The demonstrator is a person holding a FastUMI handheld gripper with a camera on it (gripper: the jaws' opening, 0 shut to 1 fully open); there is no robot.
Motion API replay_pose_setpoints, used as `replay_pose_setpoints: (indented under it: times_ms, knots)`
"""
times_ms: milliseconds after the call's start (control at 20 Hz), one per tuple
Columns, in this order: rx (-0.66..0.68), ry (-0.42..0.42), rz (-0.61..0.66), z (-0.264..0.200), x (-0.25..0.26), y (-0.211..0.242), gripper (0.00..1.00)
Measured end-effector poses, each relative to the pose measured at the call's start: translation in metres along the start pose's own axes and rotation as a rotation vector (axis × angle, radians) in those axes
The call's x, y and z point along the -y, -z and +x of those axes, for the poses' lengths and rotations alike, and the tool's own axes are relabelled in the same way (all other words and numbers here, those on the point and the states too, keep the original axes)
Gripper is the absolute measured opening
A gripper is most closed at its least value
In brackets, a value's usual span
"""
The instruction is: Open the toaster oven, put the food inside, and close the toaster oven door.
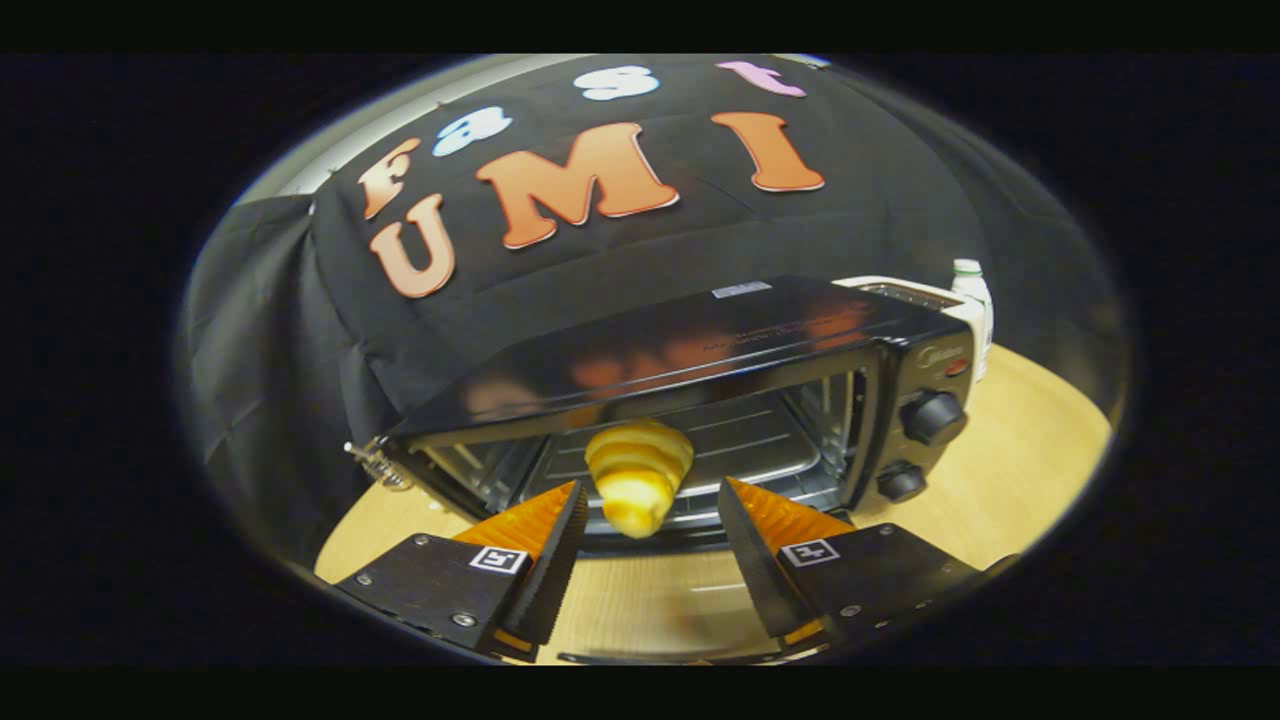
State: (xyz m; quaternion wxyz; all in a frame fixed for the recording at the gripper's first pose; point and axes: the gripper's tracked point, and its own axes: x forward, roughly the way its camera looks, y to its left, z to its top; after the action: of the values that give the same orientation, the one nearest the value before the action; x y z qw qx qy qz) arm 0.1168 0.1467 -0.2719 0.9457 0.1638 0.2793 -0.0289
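The black toaster oven [700, 340] stands on the wooden table with its door folded down toward me and its cavity open. A golden croissant [638, 480] sits at the mouth of the cavity, on the front of the wire rack [760, 440]. It points down toward the door. My gripper [650, 488] is open, with a fingertip on each side of the croissant. The left fingertip [572, 500] is close beside it. A small gap shows on the right, so the fingers do not press on it.
Two black knobs [932, 417] sit on the oven's right panel. Behind the oven on the right stand a white appliance [900, 292] and a white bottle [972, 290]. The door's spring hinge [375, 462] sticks out at the oven's left. Bare wooden table [1030, 460] lies to the right.
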Motion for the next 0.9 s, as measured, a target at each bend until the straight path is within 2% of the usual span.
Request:
replay_pose_setpoints:
  times_ms: [150,350,550,700,900]
  knots:
    - [-0.038,-0.025,-0.086,-0.041,0.001,0.024,0.85]
    - [-0.138,-0.038,-0.130,-0.080,0.009,0.081,0.89]
    - [-0.224,-0.014,-0.092,-0.103,0.031,0.121,0.90]
    - [-0.291,-0.044,-0.074,-0.102,0.042,0.145,0.89]
    - [-0.344,-0.081,-0.052,-0.080,0.043,0.149,0.90]
